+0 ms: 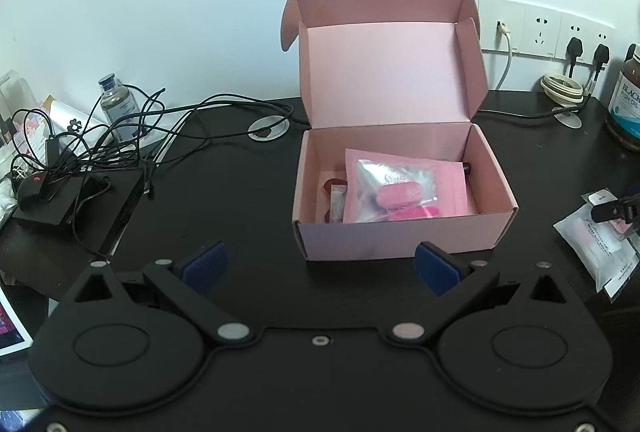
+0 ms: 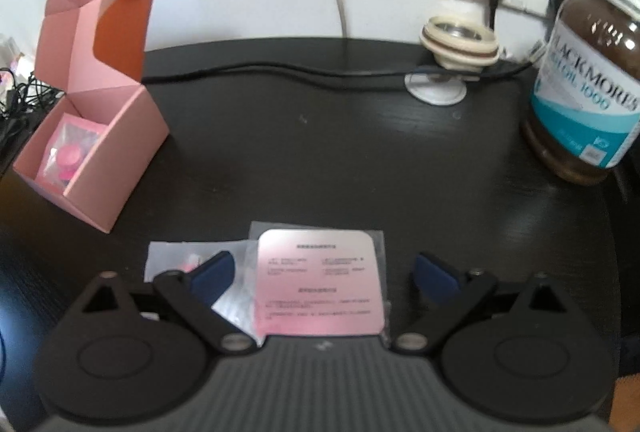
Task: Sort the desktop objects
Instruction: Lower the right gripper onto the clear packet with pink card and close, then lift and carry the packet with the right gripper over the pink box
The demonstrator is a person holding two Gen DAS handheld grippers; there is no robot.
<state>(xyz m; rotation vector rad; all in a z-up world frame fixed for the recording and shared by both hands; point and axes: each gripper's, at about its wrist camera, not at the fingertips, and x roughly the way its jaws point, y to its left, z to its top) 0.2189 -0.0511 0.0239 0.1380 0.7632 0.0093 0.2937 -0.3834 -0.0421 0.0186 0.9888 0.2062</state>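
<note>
The right gripper [image 2: 322,274] stands spread over a clear sleeve holding a pink card [image 2: 318,284], apparently not yet touching it. The left gripper [image 1: 320,268] hangs spread before the open pink box [image 1: 400,232]. Next: lower, pinch, carry left.

bare desk [image 2: 320,160] between pink box [image 2: 120,152] and jar [image 2: 588,84]

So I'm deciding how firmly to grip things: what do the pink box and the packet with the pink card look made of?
Pink box: seemingly matte folded cardboard; creased flaps, no shine.
Packet: apparently thin clear plastic film, glossy, its edges showing around a smooth pink card, probably paper. It lies flat between the open right gripper jaws.
</note>
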